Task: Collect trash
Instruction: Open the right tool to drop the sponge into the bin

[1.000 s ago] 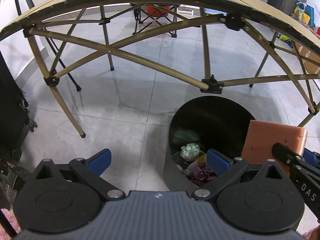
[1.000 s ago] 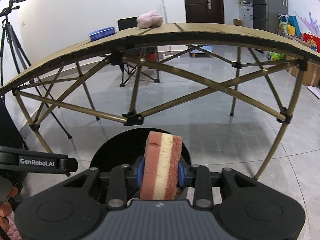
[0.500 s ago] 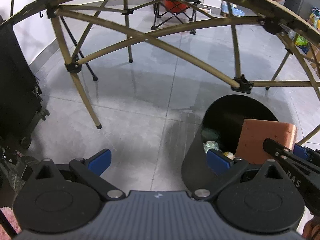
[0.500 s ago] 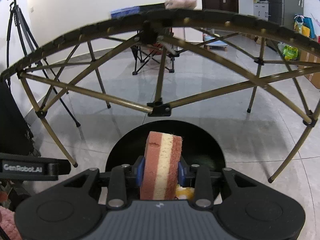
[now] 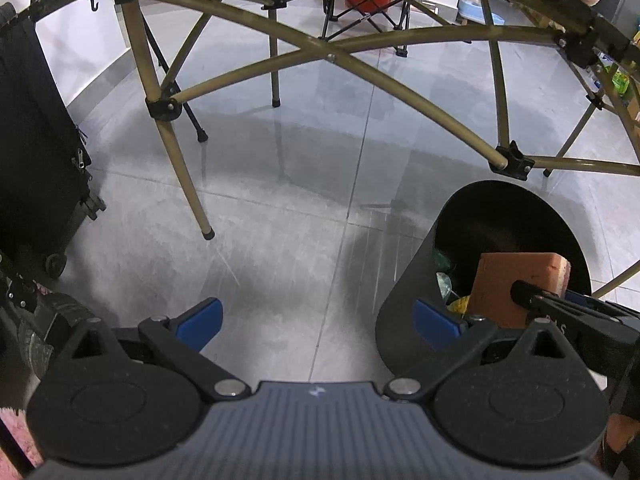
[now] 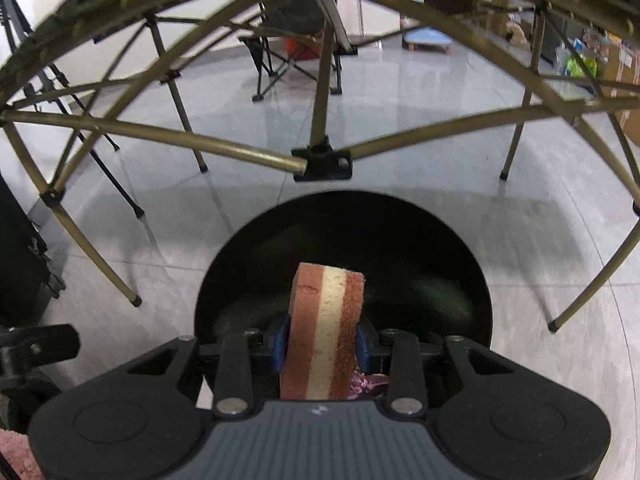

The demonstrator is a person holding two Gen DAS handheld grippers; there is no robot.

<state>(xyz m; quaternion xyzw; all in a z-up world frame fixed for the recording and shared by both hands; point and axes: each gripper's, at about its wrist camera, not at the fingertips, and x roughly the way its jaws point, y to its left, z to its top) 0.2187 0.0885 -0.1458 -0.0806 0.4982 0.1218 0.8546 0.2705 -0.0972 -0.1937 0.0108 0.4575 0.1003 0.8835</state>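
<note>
Right gripper [image 6: 320, 340] pinching sponge [image 6: 324, 328] edge-on, blue pads pressed on both red faces, cream layer in the middle. Sponge hanging over the mouth of the black bin [image 6: 460, 248], upright, approx. centred in the right wrist view. Seen from the left wrist: same sponge [image 5: 516, 288] just inside the near rim of the bin [image 5: 404, 304], right tongs' black finger across its lower corner.

Left gripper [image 5: 316, 320] spread wide, nothing between pads, angled at bare grey floor [image 5: 280, 240] beside the bin. Right pad overlapping the bin wall in frame; touching or not, can't tell.

Bin part full: crumpled wrappers [image 5: 444, 284], w/ something yellow below. Purple scrap [image 6: 368, 384] showing under the sponge. Folding table frame [image 6: 320, 160] arching overhead, one black joint just beyond the bin's far rim.

Step in hand, by judgement: the drop. To do well: hold over the open middle, not the rim; open pads fully and evenly so the springy sponge falls straight and doesn't cling to one pad. No need to go deeper, since the trash pile sits close below. Keep left tongs off the bin wall; light bin, likely to tip or skid on slick tile. Mind the table strut on lifting out.
</note>
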